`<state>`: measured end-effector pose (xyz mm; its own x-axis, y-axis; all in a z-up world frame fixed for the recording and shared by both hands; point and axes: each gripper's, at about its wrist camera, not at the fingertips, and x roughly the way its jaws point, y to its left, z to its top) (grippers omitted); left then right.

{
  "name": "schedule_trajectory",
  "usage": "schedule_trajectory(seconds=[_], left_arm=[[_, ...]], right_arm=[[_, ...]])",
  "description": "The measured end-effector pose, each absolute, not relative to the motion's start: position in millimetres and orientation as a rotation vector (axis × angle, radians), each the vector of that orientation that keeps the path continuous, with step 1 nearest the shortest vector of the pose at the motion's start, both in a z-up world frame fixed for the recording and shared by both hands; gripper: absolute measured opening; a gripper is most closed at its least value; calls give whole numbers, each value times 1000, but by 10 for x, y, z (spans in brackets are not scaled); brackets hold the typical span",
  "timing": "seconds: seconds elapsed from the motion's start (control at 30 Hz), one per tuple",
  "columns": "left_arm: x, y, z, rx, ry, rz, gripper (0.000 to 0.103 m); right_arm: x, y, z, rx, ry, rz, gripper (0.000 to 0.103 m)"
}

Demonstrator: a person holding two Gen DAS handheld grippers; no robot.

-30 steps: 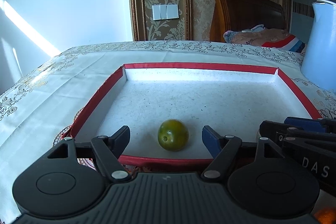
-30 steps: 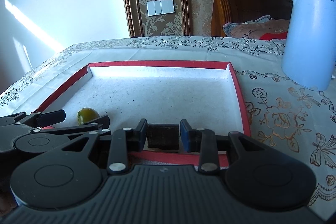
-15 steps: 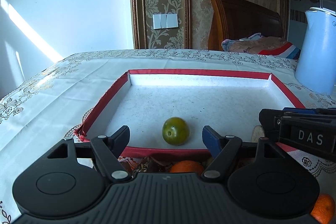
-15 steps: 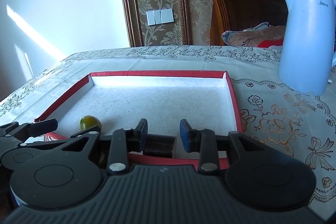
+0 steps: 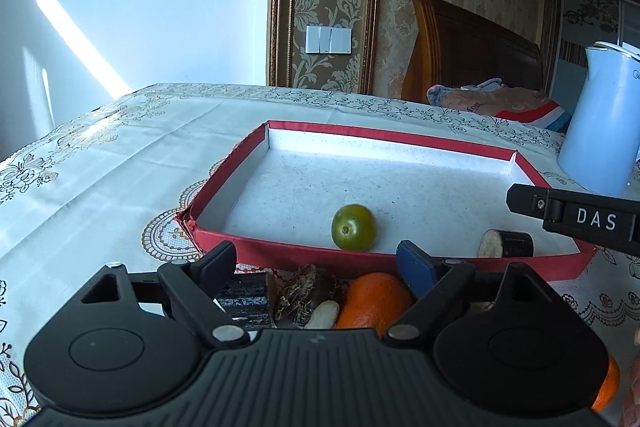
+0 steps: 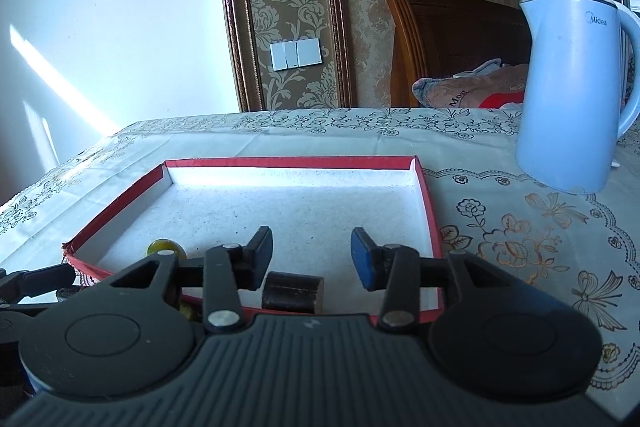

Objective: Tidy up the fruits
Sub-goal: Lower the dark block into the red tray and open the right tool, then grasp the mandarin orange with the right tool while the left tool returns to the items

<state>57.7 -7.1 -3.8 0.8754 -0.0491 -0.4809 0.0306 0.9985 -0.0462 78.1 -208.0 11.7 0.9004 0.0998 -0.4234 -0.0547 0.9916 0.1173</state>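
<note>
- My left tongs are opening, nothing between the jaws, and hang just in front of the red box.
- My right tongs are opening above the dark cylinder piece, which lies inside the box at its near wall, no longer gripped.
- The green fruit sits inside the box, left of that piece.
- An orange waits on the counter just outside the box's near wall.
</note>
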Motion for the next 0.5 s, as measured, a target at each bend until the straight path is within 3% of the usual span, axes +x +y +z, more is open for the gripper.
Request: schedule_trajectory(seconds=[0.47,0.5], left_arm=[[346,-34,-17,-23,451,-19,88],[343,-14,-15,-31,450,-17,87]], right_arm=[[593,-2273,147,167,399,59,41],[557,-2305,150,176,394,55,47]])
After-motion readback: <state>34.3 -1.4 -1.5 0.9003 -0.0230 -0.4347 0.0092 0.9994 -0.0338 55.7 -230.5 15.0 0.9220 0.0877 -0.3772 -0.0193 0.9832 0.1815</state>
